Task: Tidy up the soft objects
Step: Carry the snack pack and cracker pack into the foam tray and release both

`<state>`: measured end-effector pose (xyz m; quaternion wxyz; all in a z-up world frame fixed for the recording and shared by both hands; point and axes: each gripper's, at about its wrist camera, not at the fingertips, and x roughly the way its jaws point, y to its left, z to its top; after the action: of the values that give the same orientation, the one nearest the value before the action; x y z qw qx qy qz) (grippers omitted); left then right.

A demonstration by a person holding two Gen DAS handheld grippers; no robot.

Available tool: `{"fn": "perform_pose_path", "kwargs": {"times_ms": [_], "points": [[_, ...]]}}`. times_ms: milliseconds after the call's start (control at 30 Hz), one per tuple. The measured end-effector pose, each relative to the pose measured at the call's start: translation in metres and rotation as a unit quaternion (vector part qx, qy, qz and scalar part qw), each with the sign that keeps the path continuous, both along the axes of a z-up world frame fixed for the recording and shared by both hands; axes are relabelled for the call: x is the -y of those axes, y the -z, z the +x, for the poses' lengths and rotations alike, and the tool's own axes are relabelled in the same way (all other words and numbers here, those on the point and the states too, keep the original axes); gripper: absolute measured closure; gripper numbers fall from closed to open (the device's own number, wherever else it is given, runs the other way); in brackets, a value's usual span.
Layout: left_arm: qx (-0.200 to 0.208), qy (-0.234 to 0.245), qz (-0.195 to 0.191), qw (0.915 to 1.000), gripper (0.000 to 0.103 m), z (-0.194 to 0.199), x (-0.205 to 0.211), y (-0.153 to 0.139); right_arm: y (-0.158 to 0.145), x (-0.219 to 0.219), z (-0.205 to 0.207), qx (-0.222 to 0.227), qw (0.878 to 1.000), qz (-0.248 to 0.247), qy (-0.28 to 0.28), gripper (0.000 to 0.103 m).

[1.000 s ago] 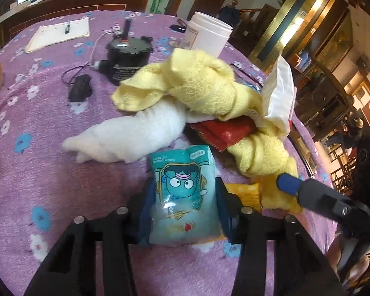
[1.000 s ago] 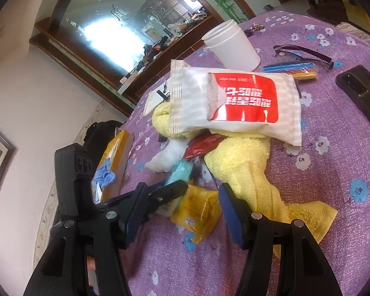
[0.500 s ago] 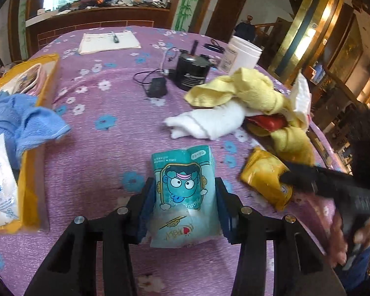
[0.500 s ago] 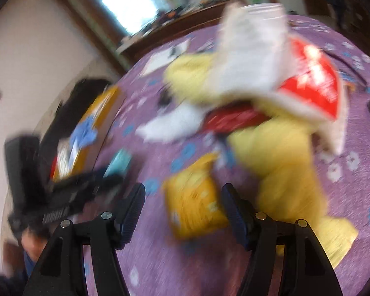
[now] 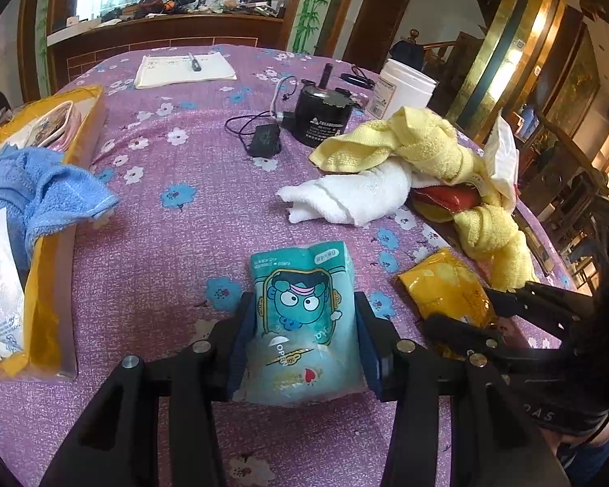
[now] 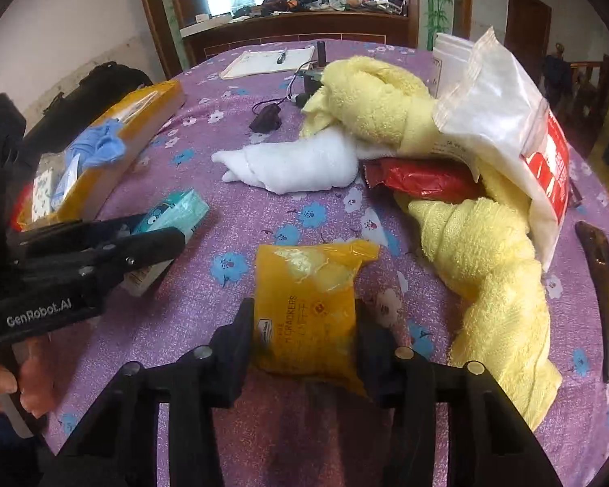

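Blue towel [image 5: 40,195] already lies in the yellow box [image 5: 48,304] at the table's left edge, my left gripper [image 5: 304,341] clamps the teal pouch [image 5: 304,316], my right gripper [image 6: 304,341] is closing around the yellow cracker pack [image 6: 304,304], while the yellow towel [image 6: 467,235] and white towel [image 6: 300,166] wait mid-table.

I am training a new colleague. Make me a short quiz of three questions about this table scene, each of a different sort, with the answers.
1. True or false: the left gripper holds a teal packet.
2. Which thing lies partly under the yellow towel? A) white towel B) notebook C) blue towel
3. Fill in: the pack between the fingers of the right gripper is ____ in colour.

Key
1. True.
2. A.
3. Yellow: it is the cracker pack, and the jaws are closing on it.
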<state>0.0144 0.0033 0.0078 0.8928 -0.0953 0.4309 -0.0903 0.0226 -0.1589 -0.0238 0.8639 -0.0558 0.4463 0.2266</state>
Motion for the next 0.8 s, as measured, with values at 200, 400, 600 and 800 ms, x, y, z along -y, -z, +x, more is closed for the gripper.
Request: {"fn": "perform_pose_path", "kwargs": {"times_ms": [200, 400, 600, 800], "points": [[-0.004, -0.002, 0.007, 1.0000, 0.058, 0.001, 0.003, 0.001, -0.001, 0.020, 0.002, -0.008, 0.998, 0.056, 0.023, 0.055], [-0.015, 0.005, 0.040, 0.9991, 0.053, 0.004, 0.012, 0.004, 0.000, 0.023, 0.003, -0.016, 0.997, 0.070, 0.014, 0.055], [-0.018, 0.015, 0.071, 0.9972, 0.047, 0.005, 0.022, 0.005, 0.000, 0.023, 0.001, -0.017, 0.998, 0.066, 0.013, 0.055], [-0.019, 0.024, 0.069, 0.9972, 0.039, 0.006, 0.023, 0.006, 0.001, 0.012, 0.000, -0.012, 0.999, 0.030, 0.010, 0.055]]}}
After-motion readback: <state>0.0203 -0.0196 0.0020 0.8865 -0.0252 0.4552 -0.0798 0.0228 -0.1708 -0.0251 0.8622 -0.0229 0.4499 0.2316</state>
